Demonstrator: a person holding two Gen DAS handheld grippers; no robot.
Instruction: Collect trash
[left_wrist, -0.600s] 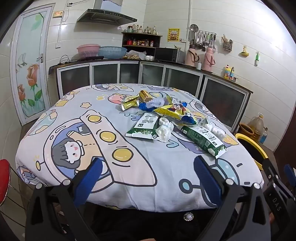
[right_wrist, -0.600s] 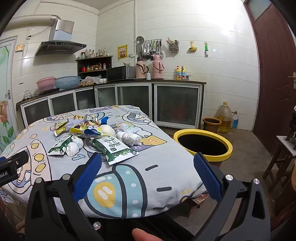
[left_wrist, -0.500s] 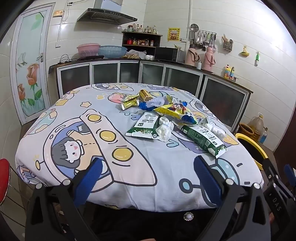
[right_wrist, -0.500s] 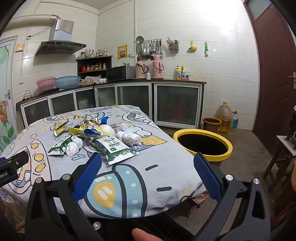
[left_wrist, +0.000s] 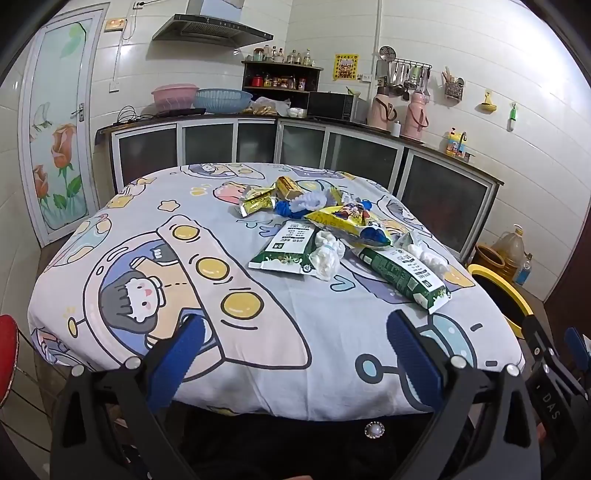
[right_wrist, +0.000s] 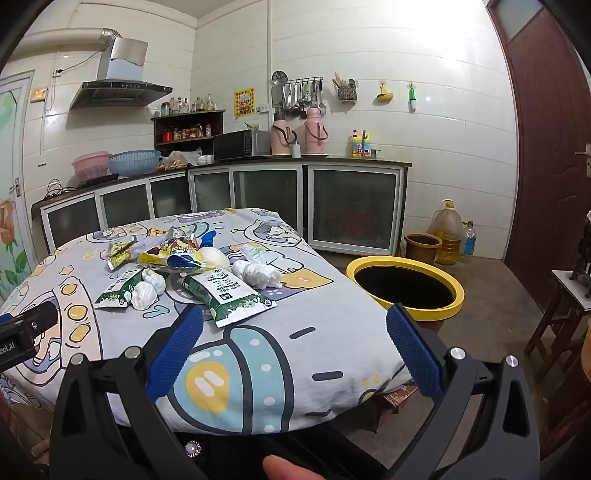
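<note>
At the near edge of the table (left_wrist: 110, 280), both tools wait short of the litter; the left gripper (left_wrist: 295, 350) has its blue fingers (left_wrist: 181, 354) spread wide with nothing between them, and the right gripper (right_wrist: 295, 350) stands just as wide and just as empty, probably so that either can take a bulky packet whole. The trash sits in one loose heap toward the table's far right part: a green-and-white packet (left_wrist: 288, 247) touching a crumpled white tissue (left_wrist: 327, 254), a second green packet (left_wrist: 406, 275) nearer the right edge, a yellow snack bag (left_wrist: 347, 223) lying over them, and small yellow wrappers (left_wrist: 258, 201) nearer the far edge. Off the table's right edge, on the floor, a yellow-rimmed bin (right_wrist: 406, 264) stands open, seemingly set close for short carries. Nothing blocks the reach across the cloth; the overlap of the pieces may make a clean single pick awkward; a stool (right_wrist: 561, 306) stands beyond the bin, and a person's fingertip (right_wrist: 288, 467) shows below the right tool.
</note>
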